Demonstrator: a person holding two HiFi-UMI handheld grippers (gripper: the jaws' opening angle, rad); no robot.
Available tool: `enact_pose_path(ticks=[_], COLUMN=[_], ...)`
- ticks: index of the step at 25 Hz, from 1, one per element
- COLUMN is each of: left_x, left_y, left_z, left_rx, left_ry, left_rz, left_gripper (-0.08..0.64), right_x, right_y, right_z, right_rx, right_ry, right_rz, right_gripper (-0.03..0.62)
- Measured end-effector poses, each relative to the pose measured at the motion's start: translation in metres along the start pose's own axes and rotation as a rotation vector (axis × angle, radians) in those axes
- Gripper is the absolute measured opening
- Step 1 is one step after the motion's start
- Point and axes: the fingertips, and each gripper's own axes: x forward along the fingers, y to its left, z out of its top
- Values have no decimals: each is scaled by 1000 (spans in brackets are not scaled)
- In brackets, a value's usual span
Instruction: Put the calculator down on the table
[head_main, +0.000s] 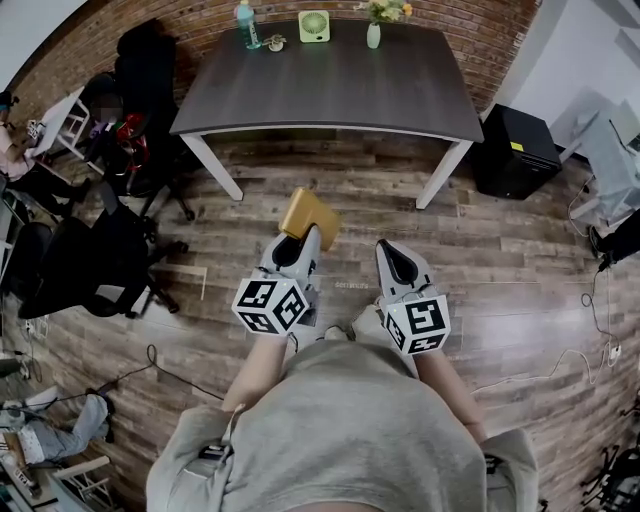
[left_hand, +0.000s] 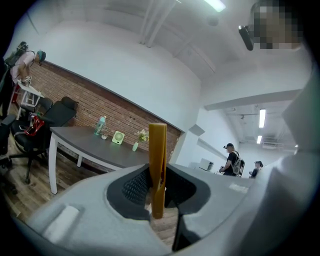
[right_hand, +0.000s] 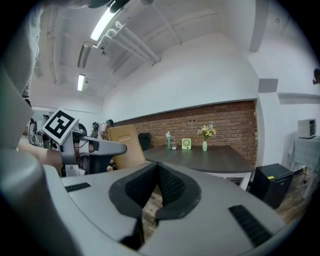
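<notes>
Wood-plank floor (head_main: 520, 260) in front of a dark table (head_main: 340, 90), calculator (head_main: 308, 213) held in the air
Left gripper (head_main: 298, 242) clamps the gold calculator edge-on between its pads, jaws narrow, above the floor and well short of the table; right gripper (head_main: 399, 262) is just beside it, jaws together with nothing between them; a bottle (head_main: 246, 25), a green fan (head_main: 314, 26) and a flower vase (head_main: 373, 34) stand along the table's far edge

One calculator (head_main: 308, 217), two hand-held grippers (head_main: 300, 240) (head_main: 392, 258), one table (head_main: 330, 90).
</notes>
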Motion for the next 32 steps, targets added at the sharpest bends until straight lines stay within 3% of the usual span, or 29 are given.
enact_pose_path(ticks=[11, 32], left_x=[33, 198], left_y=[10, 77], left_z=[-4, 29], left_rx=[-1, 0], left_ry=[7, 2], left_rz=[16, 73], left_gripper=[89, 89], right_x=[24, 186], right_y=[-20, -138], right_z=[-4, 24], right_rx=[-5, -23], right_ry=[1, -6], right_rz=[20, 57], right_gripper=[3, 3])
